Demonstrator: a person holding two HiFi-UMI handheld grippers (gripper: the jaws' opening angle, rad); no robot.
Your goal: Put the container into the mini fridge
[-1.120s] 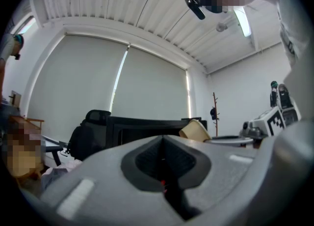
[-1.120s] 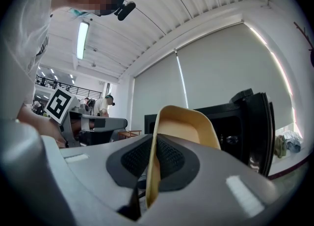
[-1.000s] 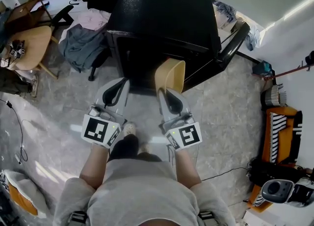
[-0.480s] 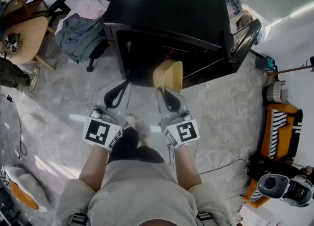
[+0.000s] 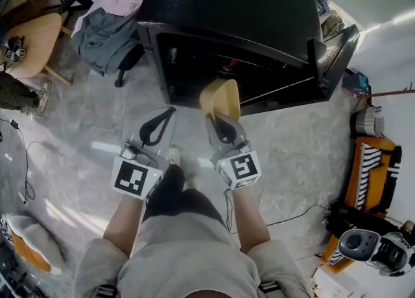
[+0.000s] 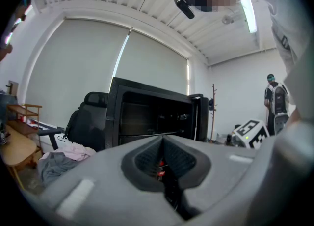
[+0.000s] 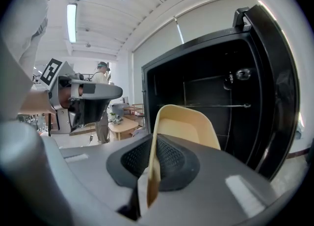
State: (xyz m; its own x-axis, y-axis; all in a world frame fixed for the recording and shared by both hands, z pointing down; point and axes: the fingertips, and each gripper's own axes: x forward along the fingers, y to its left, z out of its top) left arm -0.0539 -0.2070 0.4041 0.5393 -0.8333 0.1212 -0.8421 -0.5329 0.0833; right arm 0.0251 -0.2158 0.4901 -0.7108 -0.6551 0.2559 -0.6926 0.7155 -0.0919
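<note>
A black mini fridge [image 5: 227, 11] stands ahead of me, its door [image 5: 336, 57] swung open to the right and its dark inside [image 5: 214, 60] showing a wire shelf. My right gripper [image 5: 218, 120] is shut on the rim of a tan plastic container [image 5: 222, 98], held upright just in front of the opening. In the right gripper view the container [image 7: 184, 127] rises from between the jaws with the fridge cavity [image 7: 211, 97] behind it. My left gripper [image 5: 159, 126] hangs beside it to the left, shut and holding nothing; it faces the fridge [image 6: 147, 117].
A wooden chair [image 5: 37, 47] and a pile of clothes [image 5: 107, 37] on a black chair lie left of the fridge. An orange rack [image 5: 371, 177] and gear stand at the right. Cables [image 5: 19, 160] run over the grey floor. Another person [image 6: 274, 102] stands far off.
I have come closer to the fridge: its opening looms larger and the container in the right gripper now sits nearer the opening. Both grippers keep their states.
</note>
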